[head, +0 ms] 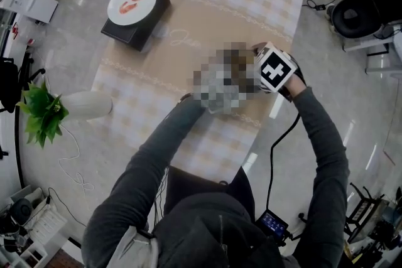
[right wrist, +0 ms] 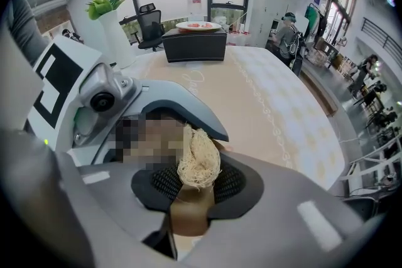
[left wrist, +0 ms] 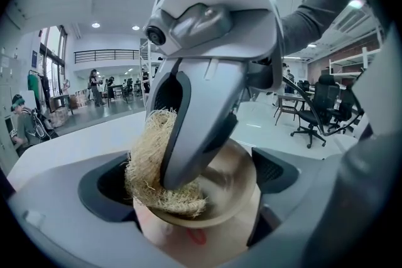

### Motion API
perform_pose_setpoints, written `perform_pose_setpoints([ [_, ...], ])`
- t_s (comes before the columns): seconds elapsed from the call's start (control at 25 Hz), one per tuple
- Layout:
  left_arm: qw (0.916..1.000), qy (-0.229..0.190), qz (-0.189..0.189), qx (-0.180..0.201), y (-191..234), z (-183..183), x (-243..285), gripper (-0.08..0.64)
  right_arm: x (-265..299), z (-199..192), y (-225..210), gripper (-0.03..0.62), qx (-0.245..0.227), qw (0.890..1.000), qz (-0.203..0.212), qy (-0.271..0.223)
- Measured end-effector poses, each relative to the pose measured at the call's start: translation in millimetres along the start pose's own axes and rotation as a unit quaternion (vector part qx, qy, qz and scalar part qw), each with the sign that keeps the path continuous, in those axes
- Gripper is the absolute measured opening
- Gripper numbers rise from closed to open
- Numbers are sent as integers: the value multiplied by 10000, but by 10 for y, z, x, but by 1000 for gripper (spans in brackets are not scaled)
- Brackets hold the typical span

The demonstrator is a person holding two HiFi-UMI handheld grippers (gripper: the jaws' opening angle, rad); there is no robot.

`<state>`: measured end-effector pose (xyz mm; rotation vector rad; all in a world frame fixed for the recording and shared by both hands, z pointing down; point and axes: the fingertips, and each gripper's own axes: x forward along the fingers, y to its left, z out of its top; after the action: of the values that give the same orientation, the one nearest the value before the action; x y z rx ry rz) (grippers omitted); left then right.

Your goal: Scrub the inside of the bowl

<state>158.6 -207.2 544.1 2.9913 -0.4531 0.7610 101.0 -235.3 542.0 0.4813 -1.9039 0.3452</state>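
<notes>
The bowl [left wrist: 232, 188] sat between the jaws of the left tongs [left wrist: 191, 198], which were closed against its sides and held it over the tabletop [head: 207, 3]. Inside the bowl, against the wall that showed at the left of the left gripper view, lay the straw-coloured scrubber [left wrist: 147, 160]. It was pinched in the right tongs [right wrist: 200, 184], whose jaws were closed on it with hardly any gap.

We judged the scrubbing to be under way. To do it well, we would press the pad firmly and sweep it round the whole inner wall and across the bottom. The left tongs should hold steady so the bowl cannot twist out.

The bowl's mouth faced up and toward the right tongs, slightly tilted. Being round, the bowl had no long axis, only the one through its mouth. The scrubber's length ran up out of the bowl along the jaw.
</notes>
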Motion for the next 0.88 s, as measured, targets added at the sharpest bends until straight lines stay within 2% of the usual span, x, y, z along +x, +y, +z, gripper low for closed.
perform_pose_setpoints([
  [0.4,10000,10,11,1,3,-9,3,565,0,-47,-104,101,68,9997,-209,-65],
  [0.88,10000,-4,21,-9,8,-17,0,565,-36,-168,-193,103,-92,9986,-514,87],
])
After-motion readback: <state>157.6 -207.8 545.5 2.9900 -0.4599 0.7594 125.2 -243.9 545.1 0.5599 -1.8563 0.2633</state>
